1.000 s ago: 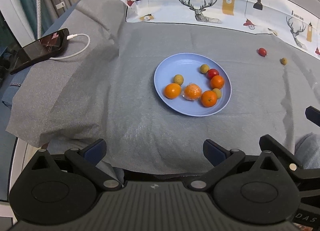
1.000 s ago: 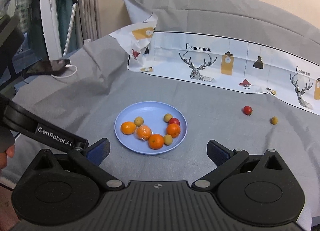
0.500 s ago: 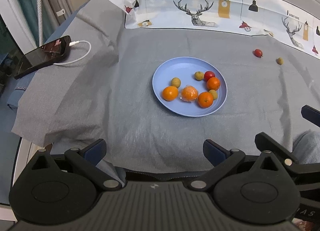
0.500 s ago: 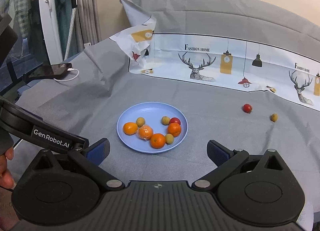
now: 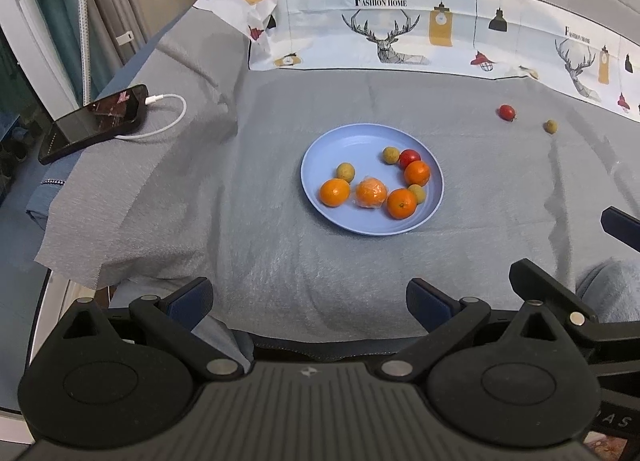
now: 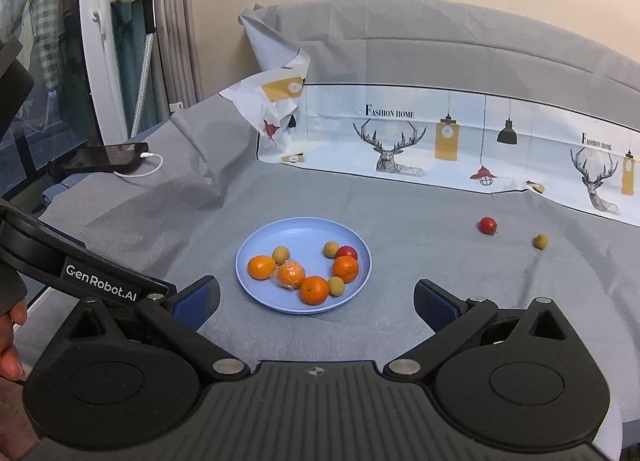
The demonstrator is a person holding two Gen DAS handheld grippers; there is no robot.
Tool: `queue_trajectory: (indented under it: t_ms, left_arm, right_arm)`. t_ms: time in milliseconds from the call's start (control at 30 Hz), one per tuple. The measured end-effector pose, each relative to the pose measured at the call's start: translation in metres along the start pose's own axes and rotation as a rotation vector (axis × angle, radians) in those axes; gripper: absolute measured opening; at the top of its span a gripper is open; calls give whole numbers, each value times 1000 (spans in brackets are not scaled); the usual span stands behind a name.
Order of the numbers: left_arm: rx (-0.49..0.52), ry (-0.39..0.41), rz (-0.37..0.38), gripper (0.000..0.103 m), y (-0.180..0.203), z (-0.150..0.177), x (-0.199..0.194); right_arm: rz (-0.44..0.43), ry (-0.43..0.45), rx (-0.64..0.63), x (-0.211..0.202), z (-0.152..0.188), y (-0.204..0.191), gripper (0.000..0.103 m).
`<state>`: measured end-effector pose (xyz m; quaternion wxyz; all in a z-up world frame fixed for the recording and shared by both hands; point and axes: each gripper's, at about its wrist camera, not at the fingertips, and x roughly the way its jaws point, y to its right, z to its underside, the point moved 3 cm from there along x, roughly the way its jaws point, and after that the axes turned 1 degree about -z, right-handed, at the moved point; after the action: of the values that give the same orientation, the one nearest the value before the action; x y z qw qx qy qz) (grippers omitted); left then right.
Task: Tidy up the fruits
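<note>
My left gripper (image 5: 308,297): jaws wide apart, empty | my right gripper (image 6: 316,297): same | blue plate (image 6: 256,285) holds fruit | cherry tomato (image 6: 487,225) and longan (image 6: 540,241) loose on grey cloth (image 6: 400,221)

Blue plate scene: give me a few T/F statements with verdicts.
1. The blue plate holds four orange citrus fruits. True; one looks wrapped in clear film.
2. Both sets of tongs are shut on fruit. False: left tongs and right tongs are open and hold nothing.
3. A red fruit and a small tan fruit lie on the grey cloth, off the plate. True.
4. The phone sits on the plate. False: it lies on the cloth's far left, cable plugged in.
</note>
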<state>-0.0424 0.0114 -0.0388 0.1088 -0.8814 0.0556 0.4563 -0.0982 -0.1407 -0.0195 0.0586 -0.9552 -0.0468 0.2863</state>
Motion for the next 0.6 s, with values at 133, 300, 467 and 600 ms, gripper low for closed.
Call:
queue_trajectory:
  t_ms: [133,300,467,600]
  left_arm:
    - [1,11,2,103,2,0,-5]
    - [11,18,-1,103,4,-1,-7]
    - [16,16,-7,103,4,-3,-4]
    - [22,-2,-4,103,7,-9,4]
  right_arm:
    - [7,19,6,-6,0,1,102]
    - [15,20,28,-9,2,5,102]
    - [0,-2,48,-3,4,8,102]
    - [3,-16,56,4,4,12,102]
